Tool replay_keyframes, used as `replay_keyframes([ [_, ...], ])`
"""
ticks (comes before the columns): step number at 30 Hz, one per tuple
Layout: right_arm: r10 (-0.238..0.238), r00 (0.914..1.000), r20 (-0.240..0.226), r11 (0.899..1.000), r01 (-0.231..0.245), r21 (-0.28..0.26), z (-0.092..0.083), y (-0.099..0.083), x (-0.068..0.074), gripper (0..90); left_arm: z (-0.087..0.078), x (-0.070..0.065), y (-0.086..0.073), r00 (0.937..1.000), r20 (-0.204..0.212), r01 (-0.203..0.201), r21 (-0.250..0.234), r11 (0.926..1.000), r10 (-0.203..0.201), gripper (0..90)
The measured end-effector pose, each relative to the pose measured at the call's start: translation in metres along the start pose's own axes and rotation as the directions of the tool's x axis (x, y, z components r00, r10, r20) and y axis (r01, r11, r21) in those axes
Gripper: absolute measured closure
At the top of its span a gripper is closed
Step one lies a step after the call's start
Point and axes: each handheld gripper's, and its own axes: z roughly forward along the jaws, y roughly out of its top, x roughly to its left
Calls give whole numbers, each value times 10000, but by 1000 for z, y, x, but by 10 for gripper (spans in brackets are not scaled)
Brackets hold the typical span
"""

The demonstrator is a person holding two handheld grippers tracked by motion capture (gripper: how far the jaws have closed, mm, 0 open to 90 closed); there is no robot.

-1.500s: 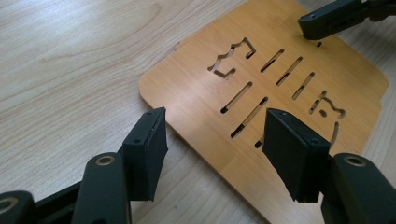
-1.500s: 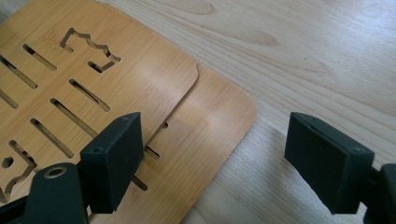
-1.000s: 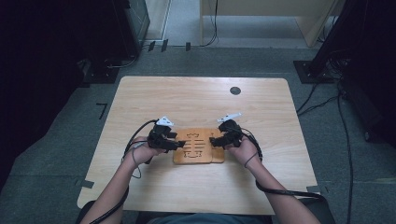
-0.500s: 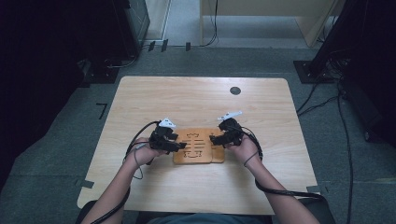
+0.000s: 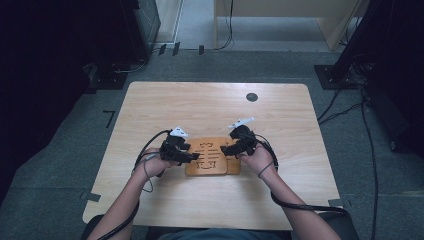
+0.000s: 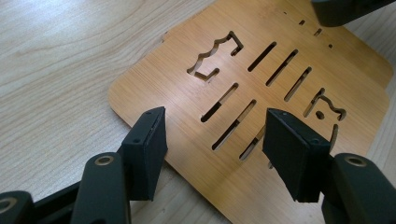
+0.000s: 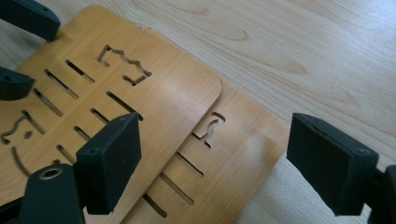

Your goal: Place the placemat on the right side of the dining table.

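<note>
A light wooden counter (image 5: pixel 210 110) stands on grey carpet (image 5: pixel 65 155). Near the counter's far right corner sits a small dark round grommet (image 5: pixel 252 97). Beyond the counter's far edge lie black cables (image 5: pixel 227 30) and a pale wooden cabinet (image 5: pixel 280 15); left of the counter, dark equipment (image 5: pixel 60 55).

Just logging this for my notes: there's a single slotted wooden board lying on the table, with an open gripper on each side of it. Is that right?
Not quite: there are two slotted boards, not one. The right gripper view shows the top board lying offset on a second board beneath it. The rest holds: they lie on the table, with the left gripper and right gripper open on either side.
</note>
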Motion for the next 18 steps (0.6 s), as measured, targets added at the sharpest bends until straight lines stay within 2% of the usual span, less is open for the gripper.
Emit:
replay_keyframes([
  [4,140,9997,-204,9996,-135,260,-3,3,1,175,2,0,-1,10000,3,50,76,10000,-50,387],
  [10,942,9954,-191,9924,-924,809,-5,6,-1,302,2,1,-2,10000,25,67,75,9999,-67,387],
  [12,1387,9899,-302,9862,-1353,959,-5,8,-2,360,2,1,-2,9999,45,103,69,9999,-103,386],
  [13,1756,9838,-371,9791,-1706,1107,-5,9,-2,384,2,1,-2,9999,44,101,65,9999,-101,386],
  [14,2284,9723,-494,9656,-2197,1394,-3,10,-2,428,2,1,-2,9999,32,102,62,9999,-103,383],
  [15,2284,9723,-494,9656,-2197,1394,-3,10,-2,428,2,1,-2,10000,28,80,74,9999,-80,383],
  [18,2614,9637,-540,9535,-2490,1700,-1,10,-2,472,3,1,-2,10000,29,56,69,10000,-56,381],
])
